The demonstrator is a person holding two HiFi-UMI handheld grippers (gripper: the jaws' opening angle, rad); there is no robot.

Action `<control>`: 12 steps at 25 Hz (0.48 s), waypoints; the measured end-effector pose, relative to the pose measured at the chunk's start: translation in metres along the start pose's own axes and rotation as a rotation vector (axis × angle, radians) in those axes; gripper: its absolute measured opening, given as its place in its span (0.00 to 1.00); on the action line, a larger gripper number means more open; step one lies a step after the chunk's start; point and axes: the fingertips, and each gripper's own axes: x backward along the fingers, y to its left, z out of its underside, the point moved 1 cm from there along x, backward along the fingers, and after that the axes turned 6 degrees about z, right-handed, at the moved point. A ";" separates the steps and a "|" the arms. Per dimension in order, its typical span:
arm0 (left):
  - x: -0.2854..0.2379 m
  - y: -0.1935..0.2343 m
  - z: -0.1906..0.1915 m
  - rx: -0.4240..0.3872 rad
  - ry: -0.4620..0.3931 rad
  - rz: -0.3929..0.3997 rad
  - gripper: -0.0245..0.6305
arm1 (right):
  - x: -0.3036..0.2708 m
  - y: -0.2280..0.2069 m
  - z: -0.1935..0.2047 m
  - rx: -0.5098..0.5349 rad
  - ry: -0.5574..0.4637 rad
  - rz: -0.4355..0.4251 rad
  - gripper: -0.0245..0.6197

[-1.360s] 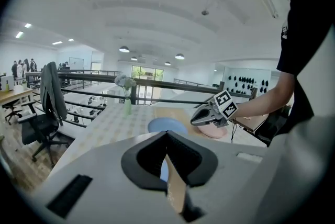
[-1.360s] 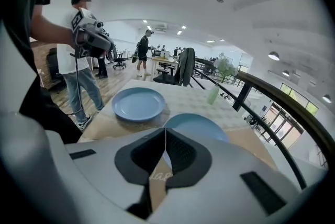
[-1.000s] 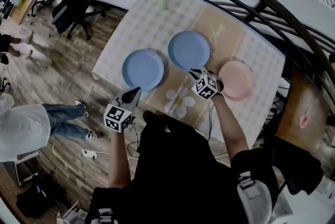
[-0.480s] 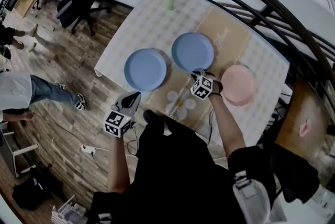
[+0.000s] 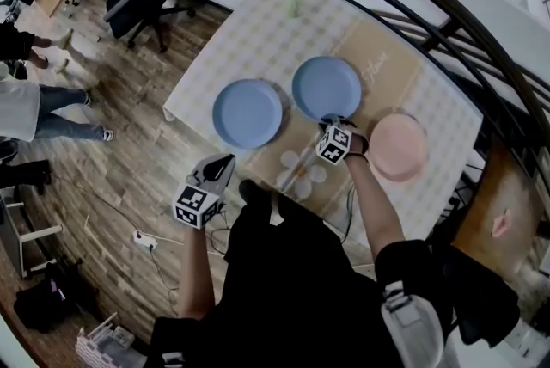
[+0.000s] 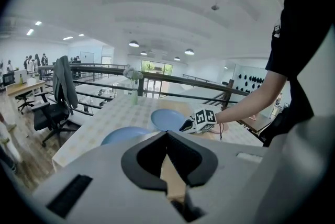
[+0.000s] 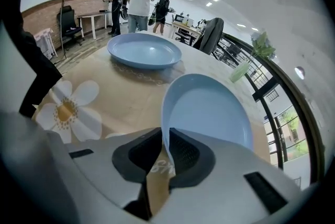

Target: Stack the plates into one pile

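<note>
- The middle blue plate (image 5: 326, 88) lies on the tan runner (image 5: 388, 65), between the left blue plate (image 5: 247, 113) and the pink plate (image 5: 399, 146). That's three plates, each apart from the others, and no pile yet.
- Here's the change: the right gripper (image 5: 330, 120) has sunk onto that plate's near rim over the last second. Its jaws have just been closing, with the rim standing between them.
- In the right gripper view the thin rim runs straight into the slot. The dark pads (image 7: 185, 153) sit against it on both sides, a pinch on the edge, with the rest of the plate reaching away beyond the fingertips.
- What that means, by my reading: the grasp is made and the lift comes next. The plate looks to be down on the runner, so nothing is carried yet.
- The left gripper (image 5: 223, 162) hangs at the near edge of the table (image 5: 225, 39), just short of the left blue plate. Its jaws are together with nothing in them, and it has hardly shifted.
- Either neighbour could take the plate, and the left blue plate lies near, a short swing across the runner.
- Watch that rim pinch: with a hold on one edge only, the far side may sag as the plate comes up.
</note>
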 end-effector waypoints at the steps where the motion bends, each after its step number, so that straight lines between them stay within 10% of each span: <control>1: 0.001 0.000 0.000 -0.001 0.001 -0.004 0.04 | -0.002 0.000 0.001 0.010 0.004 0.009 0.10; 12: 0.007 -0.001 -0.004 -0.006 -0.010 -0.017 0.04 | 0.000 -0.001 -0.007 0.110 0.003 0.020 0.07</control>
